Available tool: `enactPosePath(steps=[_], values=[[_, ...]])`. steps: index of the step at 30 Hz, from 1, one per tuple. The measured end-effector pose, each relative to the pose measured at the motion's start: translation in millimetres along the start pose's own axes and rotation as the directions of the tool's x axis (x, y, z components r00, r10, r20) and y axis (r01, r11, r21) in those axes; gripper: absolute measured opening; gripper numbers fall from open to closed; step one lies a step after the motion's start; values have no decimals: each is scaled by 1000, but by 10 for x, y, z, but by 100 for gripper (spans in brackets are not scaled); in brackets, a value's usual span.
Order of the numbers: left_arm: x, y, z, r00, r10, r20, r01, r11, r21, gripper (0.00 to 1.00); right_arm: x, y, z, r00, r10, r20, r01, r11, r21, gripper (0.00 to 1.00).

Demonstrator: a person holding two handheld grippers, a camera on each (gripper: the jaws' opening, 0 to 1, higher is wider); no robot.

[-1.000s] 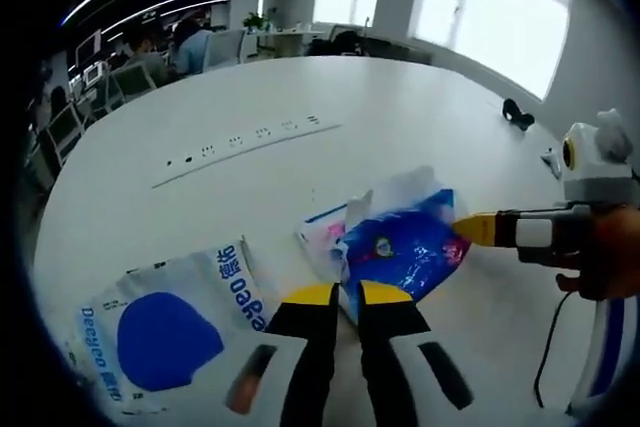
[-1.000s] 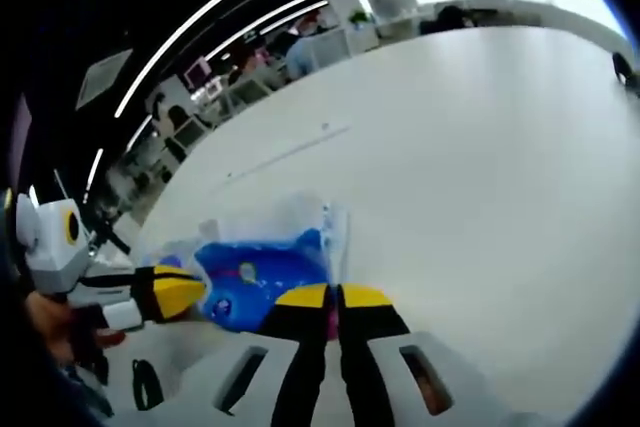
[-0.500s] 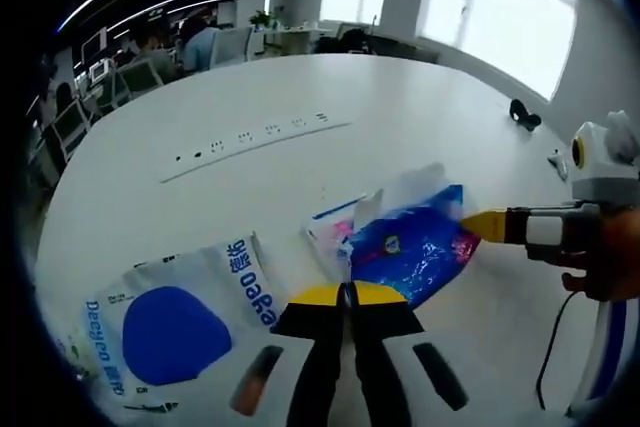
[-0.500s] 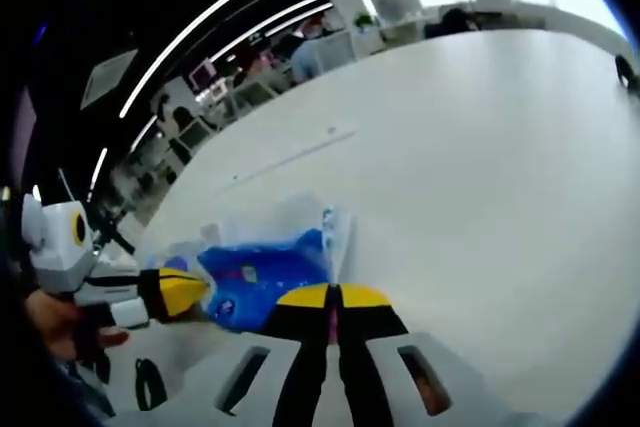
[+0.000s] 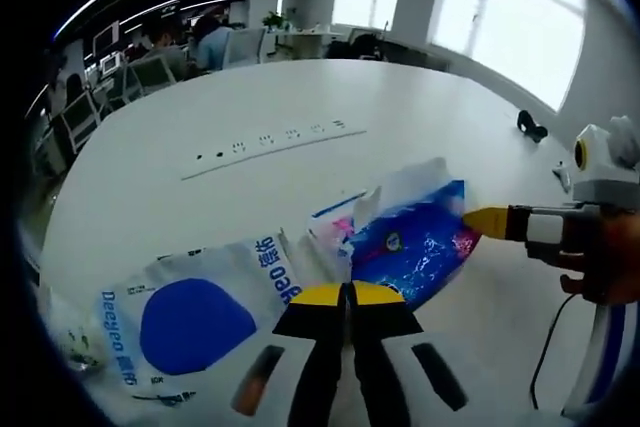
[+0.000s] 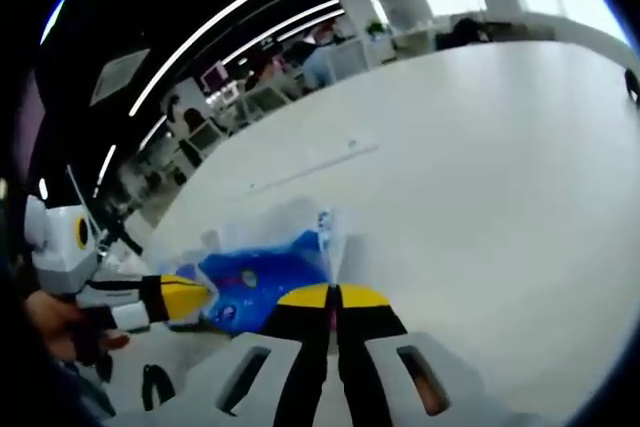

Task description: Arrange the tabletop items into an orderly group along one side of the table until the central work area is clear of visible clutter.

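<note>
Jaws on my left gripper [image 5: 348, 293] were pressed together, pinching the near edge of the blue packet [image 5: 412, 250] right at the tips. My right gripper [image 6: 333, 295] was the same deal, tips closed on the opposite edge of that packet [image 6: 258, 278], so both had it pinned between them on the white table [image 5: 300, 97]. In the left gripper view the right one's yellow tip came in from the side, touching the packet. Just left of my left tips lay a white pouch with a big blue oval [image 5: 195, 317], flat on the table. Further out sat a strip of sockets [image 5: 272, 136], and way off right, a small black thing [image 5: 531, 126].
</note>
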State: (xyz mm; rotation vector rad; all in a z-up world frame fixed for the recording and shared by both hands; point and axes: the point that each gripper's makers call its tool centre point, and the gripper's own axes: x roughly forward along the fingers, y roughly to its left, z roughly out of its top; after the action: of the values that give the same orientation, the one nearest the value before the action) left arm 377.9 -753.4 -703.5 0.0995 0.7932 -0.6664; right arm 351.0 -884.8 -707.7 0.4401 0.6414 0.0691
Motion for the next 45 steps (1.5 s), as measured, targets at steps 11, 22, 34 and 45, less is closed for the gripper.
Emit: enactPosePath(steps=[11, 22, 34, 45], values=[[52, 50, -9, 1000, -21, -12, 20, 1000, -19, 1, 81, 1, -37, 1000, -1, -9, 1, 1000, 25, 0], [117, 47, -45, 999, -49, -15, 48, 997, -52, 4, 178, -23, -103, 1000, 3, -30, -2, 1000, 31, 0], [124, 33, -42, 998, -58, -14, 57, 996, -75, 6, 219, -42, -117, 999, -11, -45, 12, 1000, 7, 16], [11, 51, 90, 998, -57, 41, 60, 996, -66, 18, 162, -40, -57, 999, -43, -19, 42, 997, -63, 35]])
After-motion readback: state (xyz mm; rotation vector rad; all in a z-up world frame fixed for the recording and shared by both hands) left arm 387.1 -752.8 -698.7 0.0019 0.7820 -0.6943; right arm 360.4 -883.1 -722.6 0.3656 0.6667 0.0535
